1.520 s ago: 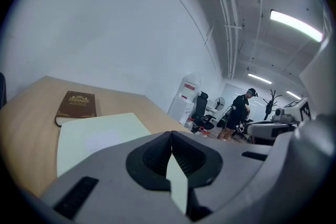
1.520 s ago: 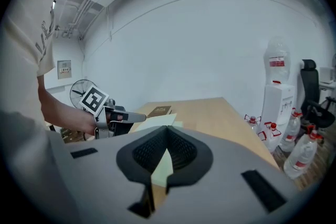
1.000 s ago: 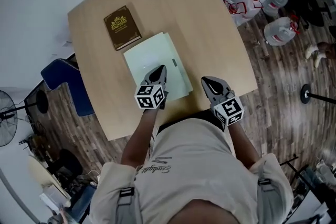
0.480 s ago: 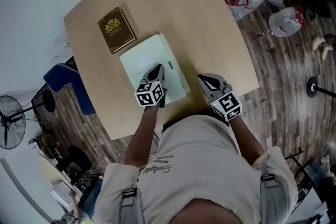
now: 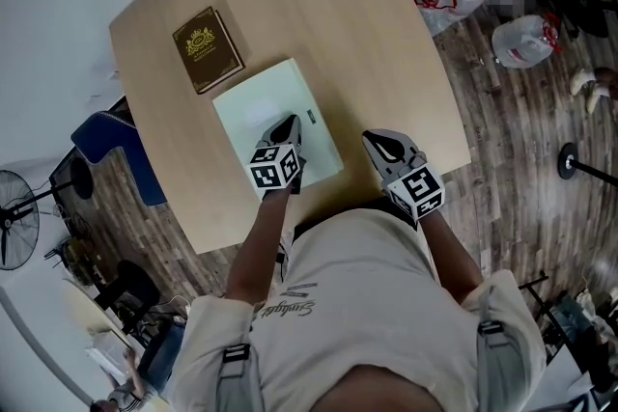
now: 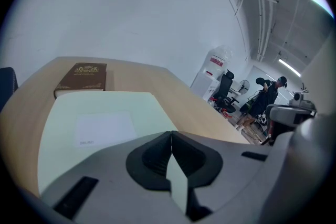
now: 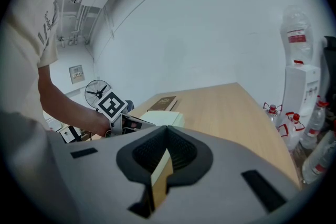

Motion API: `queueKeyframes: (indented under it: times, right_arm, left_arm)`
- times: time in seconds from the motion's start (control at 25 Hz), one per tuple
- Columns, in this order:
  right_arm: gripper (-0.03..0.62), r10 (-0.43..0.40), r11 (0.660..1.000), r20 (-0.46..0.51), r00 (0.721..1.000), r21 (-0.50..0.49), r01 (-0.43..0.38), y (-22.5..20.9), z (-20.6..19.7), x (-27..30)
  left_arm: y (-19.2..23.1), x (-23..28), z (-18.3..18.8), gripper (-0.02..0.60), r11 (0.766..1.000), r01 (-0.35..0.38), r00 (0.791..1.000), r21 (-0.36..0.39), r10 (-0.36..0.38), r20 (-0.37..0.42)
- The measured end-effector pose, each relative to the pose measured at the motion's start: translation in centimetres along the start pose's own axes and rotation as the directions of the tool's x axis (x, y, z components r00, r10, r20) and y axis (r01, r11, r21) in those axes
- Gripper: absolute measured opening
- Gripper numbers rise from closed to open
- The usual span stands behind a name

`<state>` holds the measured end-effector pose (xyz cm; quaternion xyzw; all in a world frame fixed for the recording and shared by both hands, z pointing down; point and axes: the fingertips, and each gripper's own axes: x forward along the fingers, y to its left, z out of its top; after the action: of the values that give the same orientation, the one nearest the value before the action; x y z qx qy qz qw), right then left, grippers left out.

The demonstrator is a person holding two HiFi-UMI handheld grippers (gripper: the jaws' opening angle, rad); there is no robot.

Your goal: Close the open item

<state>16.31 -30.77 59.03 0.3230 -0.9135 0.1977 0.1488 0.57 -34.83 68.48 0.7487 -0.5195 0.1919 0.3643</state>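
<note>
From the head view, a pale green folder (image 5: pixel 253 106) lies flat and closed mid-table (image 5: pixel 386 34), with a brown book (image 5: pixel 207 49) at its 11 o'clock. The left gripper (image 5: pixel 288 124) is over its near half, and the right gripper (image 5: pixel 379 141) is at 3 o'clock. In each gripper view the jaws meet, holding nothing.

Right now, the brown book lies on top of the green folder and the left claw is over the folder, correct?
Not quite. The brown book lies on the table beside the green folder, not on top of it, as the head view shows. The left claw is over the folder.
</note>
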Motion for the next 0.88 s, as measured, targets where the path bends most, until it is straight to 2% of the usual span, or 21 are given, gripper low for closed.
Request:
queueKeyframes:
  times: [0.4, 0.68, 0.88]
  right_arm:
    - [-0.011, 0.002, 1.0, -0.022, 1.0, 0.001, -0.002, 0.0, -0.6, -0.1]
    - [-0.011, 0.002, 1.0, -0.029, 1.0, 0.001, -0.002, 0.1, -0.7, -0.1]
    - [-0.011, 0.007, 1.0, -0.031, 1.0, 0.004, -0.007, 0.4, -0.6, -0.2]
  left_arm:
    - [-0.1, 0.9, -0.7, 0.012, 1.0, 0.003, 1.0, 0.006, -0.003, -0.023]
    - [-0.1, 1.7, -1.5, 0.012, 0.999, 0.0, 0.998, 0.042, 0.002, -0.066]
    - [-0.2, 1.5, -1.2, 0.012, 0.999, 0.007, 0.999, 0.034, -0.006, -0.047]
